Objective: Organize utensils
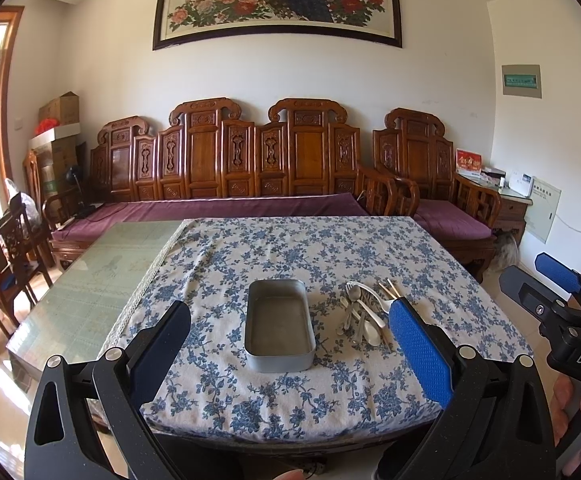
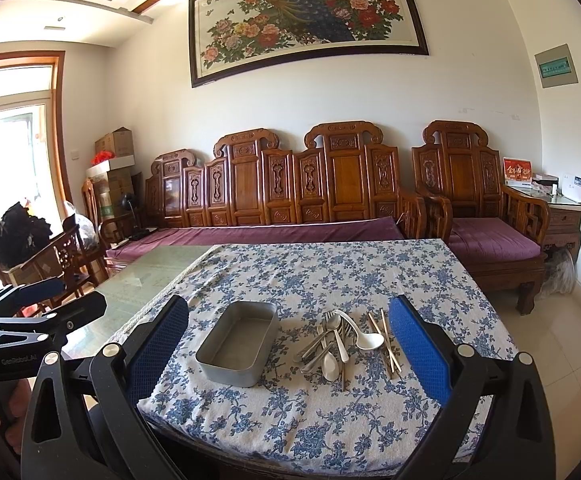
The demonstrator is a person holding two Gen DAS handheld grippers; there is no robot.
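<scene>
Both tools hung above the near edge of the table (image 1: 90, 300), neither touching anything. The left tool (image 1: 290, 344) had its blue-padded fingers (image 1: 418, 344) spread wide with nothing between them, and from its own camera the metal tray (image 1: 280, 324) sat framed in that gap. The right tool (image 2: 290, 344) was spread just as wide and likewise held nothing; its body also showed at the right edge of the left camera's view, with the person's hand (image 1: 570, 404) wrapped around the grip.

The tray, a shallow grey rectangle with rounded corners, lay on the blue-flowered tablecloth (image 1: 290, 248) with nothing in it. Just beside it to the right lay the heap of utensils (image 2: 344, 342), not touching the tray as far as I could tell. The heap was tangled: metal spoons (image 2: 332, 322) and forks (image 2: 344, 326) crossed over one another, a white ceramic spoon (image 2: 370, 340) rested on top with its bowl pointing right, and another white spoon (image 2: 329, 365) lay nearer the front edge. A few chopsticks (image 2: 388, 340) lay along the right side of the pile, roughly parallel.

The cloth covered only the right part of the table; the left part was bare glass. Behind stood a carved wooden sofa (image 2: 290, 184) with purple cushions, and a peacock painting (image 2: 306, 20) hung on the wall above it.
</scene>
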